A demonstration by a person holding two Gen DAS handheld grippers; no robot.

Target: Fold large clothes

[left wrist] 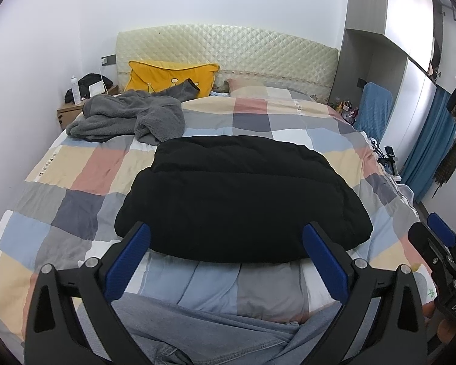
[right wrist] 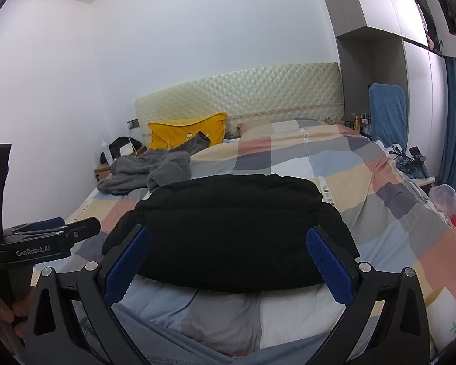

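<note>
A black padded garment point(left wrist: 243, 194) lies folded into a thick rectangle on the checked bed cover point(left wrist: 85, 170); it also shows in the right wrist view point(right wrist: 231, 231). My left gripper point(left wrist: 226, 234) is open and empty, held just in front of the garment's near edge. My right gripper point(right wrist: 228, 240) is open and empty too, at the same near edge, and shows at the right edge of the left wrist view point(left wrist: 434, 234). A crumpled grey fleece garment point(left wrist: 130, 118) lies at the far left of the bed point(right wrist: 149, 173).
A yellow pillow point(left wrist: 170, 76) leans on the quilted headboard point(left wrist: 228, 51). A nightstand point(left wrist: 71, 111) with a bottle stands at the far left. A blue-covered chair point(right wrist: 387, 112), a wardrobe and blue curtains are on the right. Denim-clad legs point(left wrist: 203, 331) are below the grippers.
</note>
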